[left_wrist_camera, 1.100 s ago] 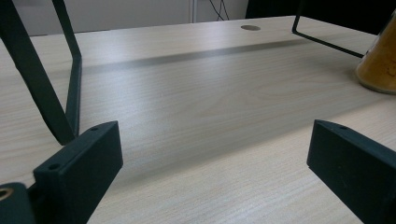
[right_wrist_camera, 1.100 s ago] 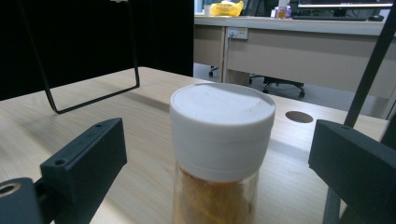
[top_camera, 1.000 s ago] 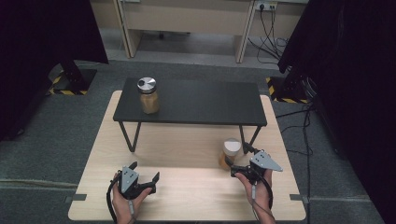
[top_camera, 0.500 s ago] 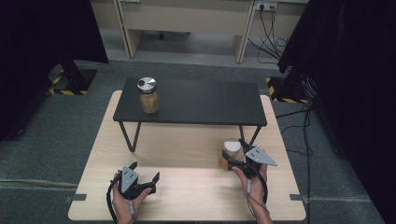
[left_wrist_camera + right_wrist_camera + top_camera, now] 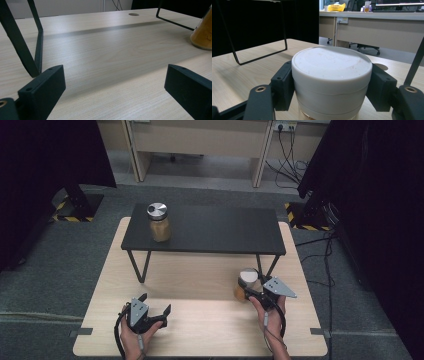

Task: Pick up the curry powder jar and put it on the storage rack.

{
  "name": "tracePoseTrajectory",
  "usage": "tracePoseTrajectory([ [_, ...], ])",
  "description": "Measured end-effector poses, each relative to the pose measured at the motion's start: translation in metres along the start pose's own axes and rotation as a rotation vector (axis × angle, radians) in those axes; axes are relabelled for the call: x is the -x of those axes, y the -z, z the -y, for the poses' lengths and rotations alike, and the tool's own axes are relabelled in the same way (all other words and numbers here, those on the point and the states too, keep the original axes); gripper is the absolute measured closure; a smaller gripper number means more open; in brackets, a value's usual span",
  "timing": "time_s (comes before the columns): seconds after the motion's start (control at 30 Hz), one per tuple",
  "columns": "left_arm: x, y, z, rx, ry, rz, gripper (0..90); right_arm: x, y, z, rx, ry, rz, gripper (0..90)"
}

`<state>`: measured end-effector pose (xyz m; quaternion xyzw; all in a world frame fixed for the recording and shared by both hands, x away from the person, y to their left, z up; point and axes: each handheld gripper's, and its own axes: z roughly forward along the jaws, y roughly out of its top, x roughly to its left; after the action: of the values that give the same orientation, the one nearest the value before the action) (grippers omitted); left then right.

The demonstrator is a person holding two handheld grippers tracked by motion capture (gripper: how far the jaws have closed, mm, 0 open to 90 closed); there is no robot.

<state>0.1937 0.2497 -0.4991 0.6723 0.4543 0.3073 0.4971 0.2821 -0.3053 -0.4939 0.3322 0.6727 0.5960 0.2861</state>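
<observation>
Because its white lid sits squarely between the two black jaws in the right gripper view, the white-lidded jar (image 5: 332,82) looks set for a grasp at the cap, the widest and stiffest part to hold. The jaws stand pressed against either side of the lid, so the right gripper (image 5: 255,290) is clamped on it, or as near as the pictures let me judge. In the high view this jar (image 5: 247,284) stands on the wooden table (image 5: 200,330) in the lower right of the frame, just in front of the right leg of the black shelf (image 5: 220,227), with amber contents showing below the cap.

Over at the lower left of the high view, the left gripper (image 5: 156,305) rests low over the tabletop with its jaws well apart and nothing between them; its own view shows bare wood grain between the two black jaws, which suggests it is parked out of the way while the other hand works. At the far right edge of that view, the amber base of the jar (image 5: 203,35) shows.

A second jar, the metal-lidded jar (image 5: 159,222), stands upright on the shelf toward its left end, in the upper middle of the frame, well apart from both grippers. My guess is that the jar in hand is bound for the shelf beside it.
</observation>
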Motion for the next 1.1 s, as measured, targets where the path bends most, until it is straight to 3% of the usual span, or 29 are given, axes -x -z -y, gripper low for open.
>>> tracePoseTrajectory([
  [0.27, 0.0, 0.0, 0.0, 0.0, 0.0, 0.0, 2.6, -0.001, 0.0, 0.001, 0.006, 0.003, 0.002, 33.8],
  [0.53, 0.0, 0.0, 0.0, 0.0, 0.001, 0.0, 2.6, -0.001, 0.003, -0.01, -0.03, 0.023, -0.007, 33.9],
  [1.1, 0.0, 0.0, 0.0, -0.002, 0.001, -0.001, 2.6, -0.014, 0.052, -0.062, 0.03, 0.037, -0.055, 34.0],
])
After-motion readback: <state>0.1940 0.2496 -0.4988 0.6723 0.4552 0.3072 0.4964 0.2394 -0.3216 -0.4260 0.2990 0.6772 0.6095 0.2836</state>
